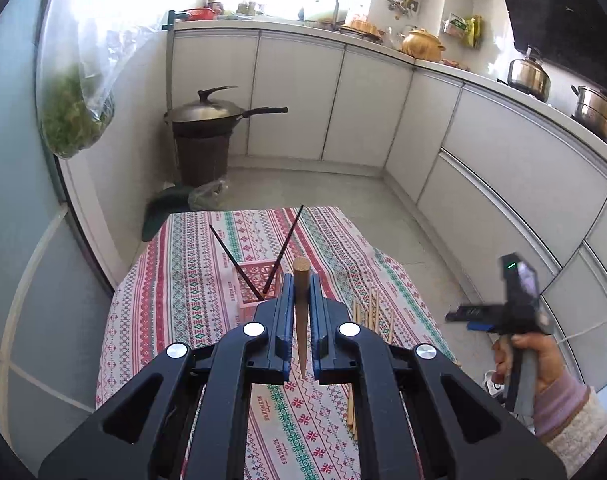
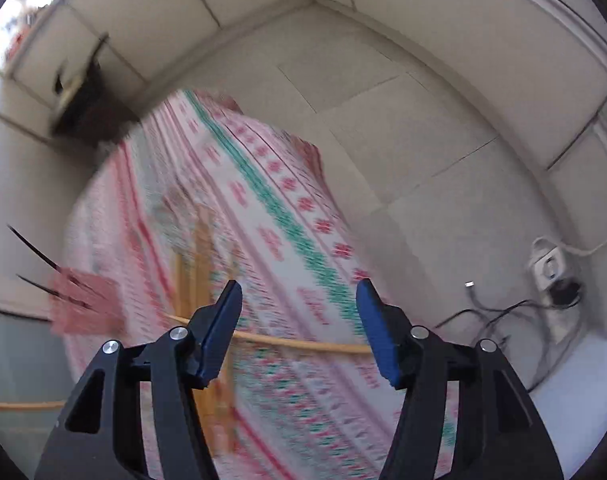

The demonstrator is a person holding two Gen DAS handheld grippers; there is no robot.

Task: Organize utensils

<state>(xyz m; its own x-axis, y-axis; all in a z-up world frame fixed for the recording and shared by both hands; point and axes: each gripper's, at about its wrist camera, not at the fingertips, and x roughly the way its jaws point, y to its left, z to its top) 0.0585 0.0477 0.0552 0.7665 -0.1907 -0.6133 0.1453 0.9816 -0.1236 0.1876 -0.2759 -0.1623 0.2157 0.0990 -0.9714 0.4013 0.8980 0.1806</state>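
My left gripper (image 1: 301, 280) is shut on a brown wooden chopstick (image 1: 302, 312), held upright above the patterned tablecloth (image 1: 183, 280). Just beyond it stands a pink lattice holder (image 1: 259, 286) with two black chopsticks (image 1: 287, 244) leaning out of it. Several wooden chopsticks (image 1: 369, 312) lie on the cloth to the right. My right gripper (image 2: 299, 300) is open and empty, above the cloth; it also shows in the left wrist view (image 1: 473, 318), off the table's right side. In the blurred right wrist view the pink holder (image 2: 85, 304) is at the left and wooden chopsticks (image 2: 201, 256) lie below.
White kitchen cabinets (image 1: 343, 100) run along the back and right, with pots (image 1: 529, 74) on the counter. A wok sits on a dark bin (image 1: 203, 148) at the back left. A bag of greens (image 1: 75, 116) hangs at the left. A power strip with cables (image 2: 551, 272) lies on the floor.
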